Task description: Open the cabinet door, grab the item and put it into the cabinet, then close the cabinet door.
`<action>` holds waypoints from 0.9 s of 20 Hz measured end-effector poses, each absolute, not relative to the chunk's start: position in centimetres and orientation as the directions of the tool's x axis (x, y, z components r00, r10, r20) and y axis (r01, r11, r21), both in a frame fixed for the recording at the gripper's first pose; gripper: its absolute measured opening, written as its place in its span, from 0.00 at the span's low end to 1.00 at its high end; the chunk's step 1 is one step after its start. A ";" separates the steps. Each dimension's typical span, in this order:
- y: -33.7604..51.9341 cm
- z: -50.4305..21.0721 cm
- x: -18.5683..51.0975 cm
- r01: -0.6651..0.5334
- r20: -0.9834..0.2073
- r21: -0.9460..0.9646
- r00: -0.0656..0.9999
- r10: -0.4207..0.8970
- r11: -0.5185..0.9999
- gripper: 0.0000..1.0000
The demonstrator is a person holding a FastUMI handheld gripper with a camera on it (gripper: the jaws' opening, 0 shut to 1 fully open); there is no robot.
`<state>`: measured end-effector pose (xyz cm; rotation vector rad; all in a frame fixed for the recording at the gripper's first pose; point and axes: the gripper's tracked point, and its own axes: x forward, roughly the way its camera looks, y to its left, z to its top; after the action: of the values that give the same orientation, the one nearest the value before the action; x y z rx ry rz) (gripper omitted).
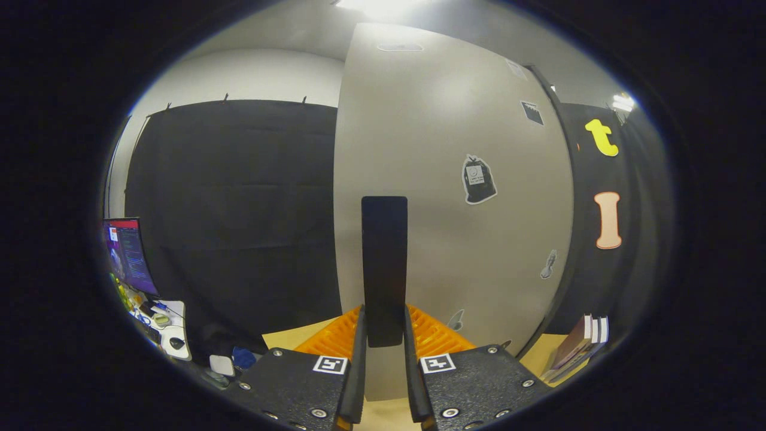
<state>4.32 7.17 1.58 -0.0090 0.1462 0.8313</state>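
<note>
The gripper (383, 335) is seen pinching the dark handle (384, 263) of the pale cabinet door (455, 239), both fingers pressed against it.

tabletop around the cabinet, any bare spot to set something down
Bare tan tabletop left of the cabinet door, and a strip between the fingers. Right of the door, books crowd it. The gripper is clamped on the black handle.

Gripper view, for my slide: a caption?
Gripper shut on tall black handle of pale grey cabinet door.
</note>
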 end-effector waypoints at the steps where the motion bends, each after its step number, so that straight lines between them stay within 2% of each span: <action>1: 6.9 1.7 4.2 -0.737 -0.133 0.050 0.664 0.736 0.674 0.30; 18: 2.8 1.4 4.4 -0.671 -0.141 0.033 0.730 0.669 0.740 0.29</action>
<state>4.43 2.79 1.37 -0.0210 0.1472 0.7377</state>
